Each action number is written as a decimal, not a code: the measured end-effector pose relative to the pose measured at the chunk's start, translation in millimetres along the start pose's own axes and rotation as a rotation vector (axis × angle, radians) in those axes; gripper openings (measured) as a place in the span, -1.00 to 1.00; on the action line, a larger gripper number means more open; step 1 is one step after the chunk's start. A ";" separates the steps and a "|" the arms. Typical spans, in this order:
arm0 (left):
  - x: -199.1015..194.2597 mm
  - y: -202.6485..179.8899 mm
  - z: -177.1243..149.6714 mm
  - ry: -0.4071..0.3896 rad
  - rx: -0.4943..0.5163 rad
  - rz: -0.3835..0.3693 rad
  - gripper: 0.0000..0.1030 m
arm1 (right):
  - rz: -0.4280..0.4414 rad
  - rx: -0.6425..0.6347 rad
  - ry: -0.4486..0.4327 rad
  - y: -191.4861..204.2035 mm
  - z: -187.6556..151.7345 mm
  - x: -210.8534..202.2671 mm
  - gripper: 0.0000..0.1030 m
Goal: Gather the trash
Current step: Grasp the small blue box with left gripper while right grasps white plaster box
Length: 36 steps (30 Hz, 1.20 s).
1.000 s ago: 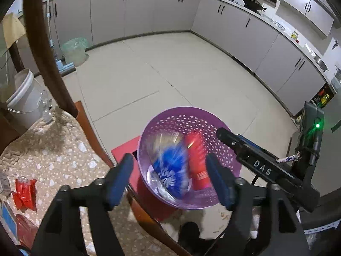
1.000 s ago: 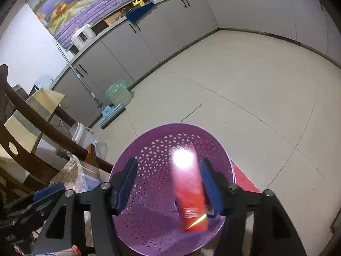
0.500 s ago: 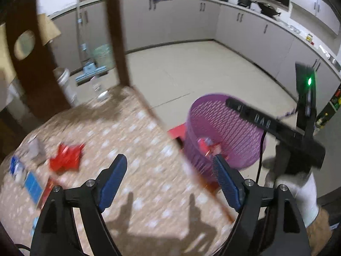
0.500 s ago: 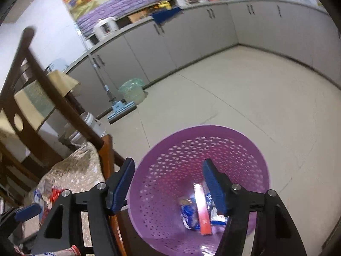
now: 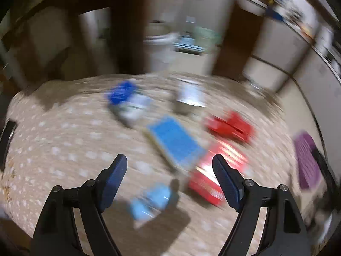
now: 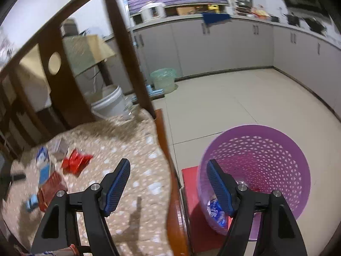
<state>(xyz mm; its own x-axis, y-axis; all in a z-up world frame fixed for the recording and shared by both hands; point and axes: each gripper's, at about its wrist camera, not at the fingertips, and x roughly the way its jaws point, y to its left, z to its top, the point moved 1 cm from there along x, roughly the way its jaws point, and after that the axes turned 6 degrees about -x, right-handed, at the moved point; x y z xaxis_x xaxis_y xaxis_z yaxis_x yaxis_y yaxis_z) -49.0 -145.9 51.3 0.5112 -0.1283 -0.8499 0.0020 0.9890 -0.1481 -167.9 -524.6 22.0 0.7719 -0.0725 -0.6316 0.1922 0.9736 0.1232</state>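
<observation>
Litter lies on the patterned cloth [image 5: 64,132], seen blurred from the left wrist: blue wrapper [image 5: 127,100] at 11 o'clock, blue packet [image 5: 177,143] at centre, red wrapper [image 5: 230,125] at 2 o'clock, red box [image 5: 215,170] at 3 o'clock. Left gripper [image 5: 169,170] hangs above them, fingers apart, empty. Right gripper [image 6: 168,177] likewise spread, empty, over the table edge. Purple basket [image 6: 266,160] stands at 3 o'clock on the floor, trash inside.

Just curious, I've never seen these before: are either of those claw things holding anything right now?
No. The left gripper and right gripper both have their fingers spread apart with nothing between them.
</observation>
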 end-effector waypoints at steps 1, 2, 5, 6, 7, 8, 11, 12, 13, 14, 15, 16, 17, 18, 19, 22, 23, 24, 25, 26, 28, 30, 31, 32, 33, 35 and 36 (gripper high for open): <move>4.8 9.7 7.7 -0.001 -0.028 0.013 0.57 | 0.000 -0.016 0.004 5.8 -0.7 2.1 0.52; 14.1 21.8 18.8 0.004 -0.063 0.024 0.57 | -0.001 -0.036 0.008 11.7 -1.7 4.3 0.52; 38.1 42.5 39.7 0.037 -0.147 0.026 0.57 | 0.003 -0.073 0.021 24.1 -4.9 9.1 0.52; 46.2 47.1 45.7 0.050 -0.164 0.019 0.57 | 0.005 -0.078 0.026 26.4 -5.0 10.8 0.52; 56.3 48.8 51.9 0.064 -0.177 0.018 0.57 | 0.007 -0.081 0.030 28.0 -5.3 12.3 0.52; 62.5 48.5 55.2 0.067 -0.181 0.013 0.57 | 0.008 -0.082 0.036 28.7 -5.8 14.5 0.52; 80.7 39.9 65.1 0.071 -0.161 0.034 0.57 | 0.016 -0.075 0.055 27.6 -5.2 20.2 0.52; 86.9 36.8 67.7 0.072 -0.153 0.050 0.57 | 0.020 -0.070 0.062 26.9 -5.2 22.1 0.52; 94.8 33.9 70.5 0.079 -0.148 0.067 0.57 | 0.024 -0.065 0.068 26.4 -5.3 23.9 0.52; 100.9 31.7 71.9 0.089 -0.145 0.074 0.58 | 0.030 -0.058 0.074 25.2 -5.4 25.5 0.52; 107.7 30.1 72.7 0.100 -0.144 0.075 0.59 | 0.034 -0.051 0.080 24.1 -5.4 27.1 0.52; 112.9 29.1 72.8 0.110 -0.146 0.074 0.63 | 0.037 -0.047 0.083 23.6 -5.5 27.8 0.52; 118.1 28.5 72.0 0.125 -0.151 0.074 0.63 | 0.043 -0.043 0.087 22.8 -5.4 29.1 0.52; 121.1 27.5 70.7 0.133 -0.149 0.081 0.62 | 0.045 -0.042 0.091 22.5 -5.7 30.1 0.52; 120.8 26.4 69.1 0.128 -0.139 0.090 0.57 | 0.045 -0.041 0.095 22.8 -5.6 30.8 0.52; 105.9 27.2 61.6 0.099 -0.124 0.078 -0.19 | 0.047 -0.039 0.107 23.6 -6.4 33.9 0.52; 96.9 29.2 58.8 0.087 -0.113 0.091 -0.69 | 0.045 -0.039 0.109 24.1 -6.6 34.5 0.52; 89.3 33.1 55.6 0.086 -0.103 0.084 -0.93 | 0.043 -0.040 0.111 24.8 -7.1 34.9 0.52; 82.3 38.7 51.1 0.096 -0.098 0.060 -1.00 | 0.041 -0.042 0.113 25.4 -7.2 35.1 0.52; 73.4 44.2 44.9 0.091 -0.093 0.052 -1.00 | 0.038 -0.044 0.115 26.2 -7.6 35.4 0.52; 56.5 47.3 33.1 0.061 -0.056 0.063 -1.00 | 0.034 -0.047 0.120 26.5 -8.1 36.7 0.52; 41.0 51.5 19.9 0.032 -0.018 0.062 -1.00 | 0.026 -0.042 0.125 25.8 -9.2 38.2 0.52; 35.0 53.8 13.5 0.027 -0.011 0.054 -1.00 | 0.023 -0.039 0.127 25.3 -9.6 39.0 0.52; 28.7 58.5 6.2 0.023 -0.011 0.039 -1.00 | 0.019 -0.031 0.128 24.0 -10.2 39.4 0.52; 24.2 61.6 0.9 0.022 -0.018 0.023 -1.00 | 0.016 -0.021 0.130 22.1 -10.8 39.7 0.52; 17.4 71.7 -8.9 0.035 -0.046 -0.027 -1.00 | 0.015 0.001 0.132 17.7 -11.8 39.8 0.52; 15.4 78.0 -11.9 0.041 -0.063 -0.049 -0.99 | 0.015 0.013 0.135 15.7 -12.4 40.0 0.52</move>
<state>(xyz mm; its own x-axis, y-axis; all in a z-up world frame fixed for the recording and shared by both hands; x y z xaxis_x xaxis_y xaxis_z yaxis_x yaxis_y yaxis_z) -51.3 -71.7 20.7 0.4763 -0.1802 -0.8606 -0.0284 0.9751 -0.2199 -141.6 -509.5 -10.9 0.6861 -0.0269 -0.7270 0.1893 0.9715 0.1428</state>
